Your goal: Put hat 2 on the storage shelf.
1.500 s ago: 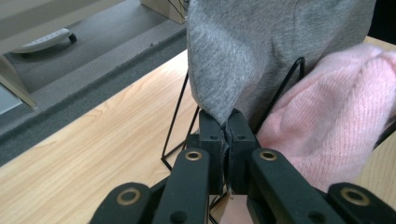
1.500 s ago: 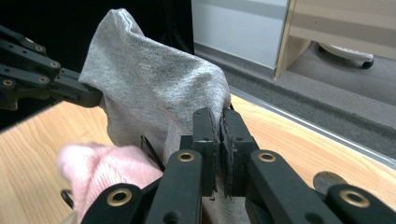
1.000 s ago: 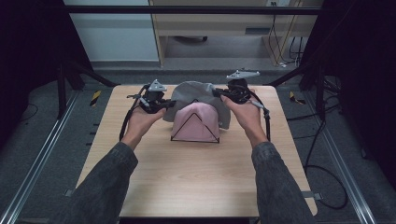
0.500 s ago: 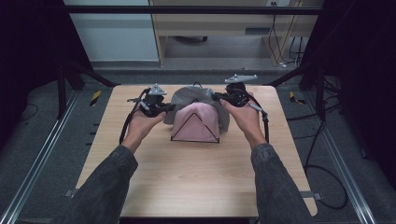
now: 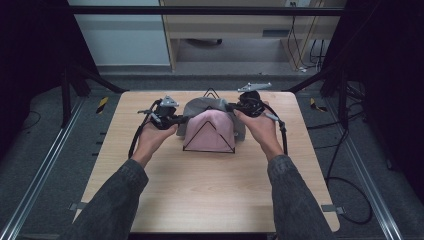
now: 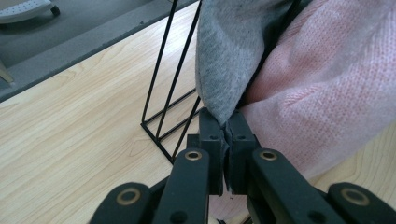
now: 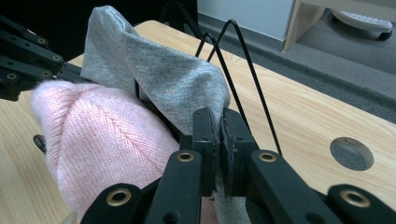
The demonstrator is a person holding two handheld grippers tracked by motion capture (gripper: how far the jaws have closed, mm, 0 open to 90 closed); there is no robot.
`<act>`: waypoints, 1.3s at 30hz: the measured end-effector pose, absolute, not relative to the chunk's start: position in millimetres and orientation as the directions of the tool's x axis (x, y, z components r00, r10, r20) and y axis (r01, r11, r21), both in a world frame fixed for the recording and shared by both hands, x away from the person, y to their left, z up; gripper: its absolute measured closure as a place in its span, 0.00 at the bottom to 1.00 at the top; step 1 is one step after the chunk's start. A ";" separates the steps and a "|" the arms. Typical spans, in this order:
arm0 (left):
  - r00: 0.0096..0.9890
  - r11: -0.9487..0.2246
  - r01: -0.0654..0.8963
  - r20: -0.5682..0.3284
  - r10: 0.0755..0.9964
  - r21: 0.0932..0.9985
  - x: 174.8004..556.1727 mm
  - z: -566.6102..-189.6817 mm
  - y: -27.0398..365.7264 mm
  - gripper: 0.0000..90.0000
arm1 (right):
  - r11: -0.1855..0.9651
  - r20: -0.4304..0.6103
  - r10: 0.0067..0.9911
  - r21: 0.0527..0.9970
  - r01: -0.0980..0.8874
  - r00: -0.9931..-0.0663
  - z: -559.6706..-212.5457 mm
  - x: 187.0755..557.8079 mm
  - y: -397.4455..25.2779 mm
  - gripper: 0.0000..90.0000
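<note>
High view is showing both tongs, left tongs [image 5: 181, 119] and right tongs [image 5: 231, 106], each pinching an edge of the grey cloth [image 5: 199, 106] draped over the wire rack [image 5: 209, 139] beside the pink knit [image 5: 210, 129] on the bench [image 5: 200, 190]. Pulling evenly should be keeping it square.

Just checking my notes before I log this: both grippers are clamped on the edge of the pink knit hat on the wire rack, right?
Not quite. Both the left gripper and the right gripper are clamped, but on the grey hat, not the pink knit hat. Each gripper view shows grey fabric pinched between its jaws, with the pink one beside it on the wire rack.
</note>
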State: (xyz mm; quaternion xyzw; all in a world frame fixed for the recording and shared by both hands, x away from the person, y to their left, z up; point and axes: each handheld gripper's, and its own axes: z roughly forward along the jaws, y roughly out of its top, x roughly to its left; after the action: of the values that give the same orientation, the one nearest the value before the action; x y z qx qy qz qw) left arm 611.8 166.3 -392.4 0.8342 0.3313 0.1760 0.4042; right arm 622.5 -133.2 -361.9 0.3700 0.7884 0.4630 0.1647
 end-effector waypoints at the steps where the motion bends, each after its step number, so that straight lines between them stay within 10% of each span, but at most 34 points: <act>1: 0.719 -0.455 0.411 0.027 0.695 0.790 611.5 -392.9 166.4 0.97 | 0.301 0.081 0.737 0.849 0.433 -0.671 -362.5 622.6 -133.0 0.95; 28: 0.691 -0.448 0.470 -0.002 0.723 0.760 613.6 -411.3 176.6 0.97 | 0.302 0.097 0.746 0.832 0.465 -0.659 -374.6 622.2 -132.6 0.90; 39: 0.682 -0.428 0.472 -0.013 0.731 0.771 611.4 -412.9 180.4 0.93 | 0.311 0.068 0.765 0.832 0.459 -0.641 -369.1 617.3 -139.3 0.74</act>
State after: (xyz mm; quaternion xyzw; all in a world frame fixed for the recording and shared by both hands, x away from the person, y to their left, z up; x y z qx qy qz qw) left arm 611.4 180.4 -412.9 0.8287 0.3629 0.1645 0.3931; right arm 617.3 -139.3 -369.1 0.3868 0.7909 0.4416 0.1730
